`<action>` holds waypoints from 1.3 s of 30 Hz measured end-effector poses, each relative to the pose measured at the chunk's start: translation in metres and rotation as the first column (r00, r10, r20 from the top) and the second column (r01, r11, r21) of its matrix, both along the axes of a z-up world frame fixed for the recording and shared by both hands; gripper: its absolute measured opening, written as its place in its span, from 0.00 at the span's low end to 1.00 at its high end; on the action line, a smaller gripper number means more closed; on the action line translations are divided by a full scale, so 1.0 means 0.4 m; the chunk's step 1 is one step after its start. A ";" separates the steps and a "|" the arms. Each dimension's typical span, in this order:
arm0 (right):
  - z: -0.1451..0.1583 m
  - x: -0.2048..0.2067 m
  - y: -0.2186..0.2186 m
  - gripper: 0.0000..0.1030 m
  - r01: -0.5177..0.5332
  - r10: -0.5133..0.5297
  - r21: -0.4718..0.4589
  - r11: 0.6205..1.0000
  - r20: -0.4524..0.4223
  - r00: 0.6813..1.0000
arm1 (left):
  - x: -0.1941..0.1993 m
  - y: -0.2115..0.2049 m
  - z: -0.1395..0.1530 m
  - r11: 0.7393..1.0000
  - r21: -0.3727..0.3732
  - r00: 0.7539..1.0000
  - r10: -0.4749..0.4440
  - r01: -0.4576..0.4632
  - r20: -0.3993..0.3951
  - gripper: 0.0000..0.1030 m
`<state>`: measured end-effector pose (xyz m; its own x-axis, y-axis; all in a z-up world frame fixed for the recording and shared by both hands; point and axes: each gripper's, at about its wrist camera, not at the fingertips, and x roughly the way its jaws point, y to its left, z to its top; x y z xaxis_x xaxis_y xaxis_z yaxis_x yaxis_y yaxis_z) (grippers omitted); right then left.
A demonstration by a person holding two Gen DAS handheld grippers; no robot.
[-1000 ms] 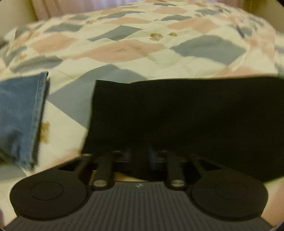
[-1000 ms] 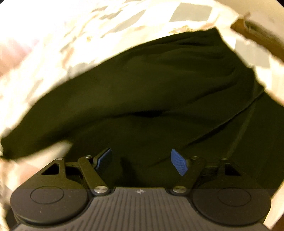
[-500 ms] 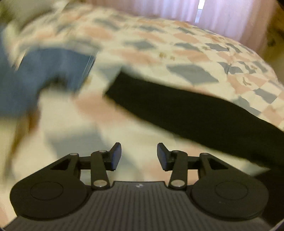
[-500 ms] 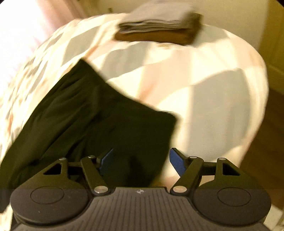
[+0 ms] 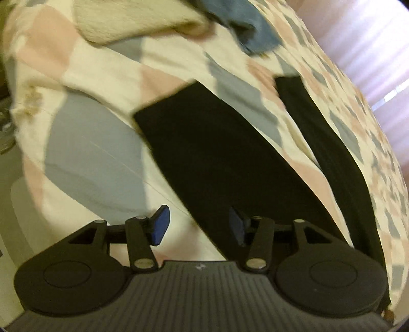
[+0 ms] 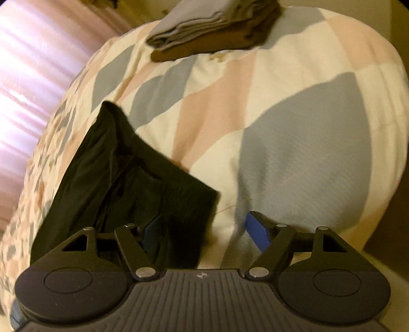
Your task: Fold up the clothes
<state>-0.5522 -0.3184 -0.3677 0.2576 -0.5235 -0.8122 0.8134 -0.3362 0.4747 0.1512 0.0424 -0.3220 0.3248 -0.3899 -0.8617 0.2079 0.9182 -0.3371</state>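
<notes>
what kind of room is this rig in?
Most likely a bedroom: a bed with a patchwork quilt, pink curtains behind it, and folded clothes stacked on the bed near the black garment.

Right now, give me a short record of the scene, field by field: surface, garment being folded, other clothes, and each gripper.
surface: patterned quilt on a bed
garment: black trousers, lying flat, legs spread apart
other clothes: folded grey and brown stack; blue denim; cream knit
left gripper: jaws open, empty
right gripper: jaws open, empty, over the trousers' corner
</notes>
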 end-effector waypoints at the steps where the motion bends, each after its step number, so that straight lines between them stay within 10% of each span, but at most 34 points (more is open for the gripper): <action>1: 0.003 0.004 0.003 0.73 -0.009 0.009 -0.003 1.000 -0.005 1.000 | 0.014 0.009 -0.009 1.000 -0.013 1.000 0.014 -0.014 0.000 0.48; 7: 0.002 0.022 0.036 0.71 -0.026 0.026 -0.002 1.000 -0.024 0.999 | 0.121 0.036 -0.107 0.982 -0.116 0.989 0.142 -0.146 -0.037 0.59; 9: -0.001 0.040 0.035 0.71 -0.026 0.026 -0.002 1.000 -0.053 0.998 | 0.157 0.032 -0.142 0.977 -0.130 0.986 0.162 -0.167 -0.047 0.52; 10: -0.001 0.050 0.029 0.71 -0.026 0.026 -0.007 1.000 -0.069 0.997 | 0.173 0.027 -0.157 0.978 -0.129 0.986 0.161 -0.167 -0.051 0.33; 11: 0.000 0.061 0.023 0.62 -0.026 0.025 -0.012 1.000 -0.084 0.996 | 0.183 0.013 -0.157 0.986 -0.103 0.991 0.127 -0.130 -0.035 0.15; 14: 0.004 0.079 0.000 0.27 -0.029 0.029 0.000 1.000 -0.112 0.993 | 0.198 -0.024 -0.134 1.000 -0.030 1.000 -0.001 0.001 0.023 0.04; 20: 0.069 0.085 -0.004 0.09 -0.068 0.065 -0.014 0.998 -0.148 0.987 | 0.192 -0.047 -0.017 0.981 0.067 0.976 -0.190 0.183 0.106 0.04; 28: 0.109 0.046 -0.020 0.11 -0.106 0.110 0.041 0.994 -0.118 0.987 | 0.156 -0.058 0.052 0.927 0.215 0.925 -0.345 0.308 0.162 0.06; 33: 0.026 0.056 -0.001 0.27 -0.087 0.101 0.105 0.991 -0.137 0.985 | 0.112 -0.083 -0.094 0.807 0.428 0.851 -0.504 0.406 0.144 0.20; 39: 0.093 0.052 0.071 0.58 -0.031 0.075 0.133 0.991 -0.337 0.939 | 0.134 -0.009 -0.059 0.817 0.464 0.872 -0.459 0.342 0.167 0.55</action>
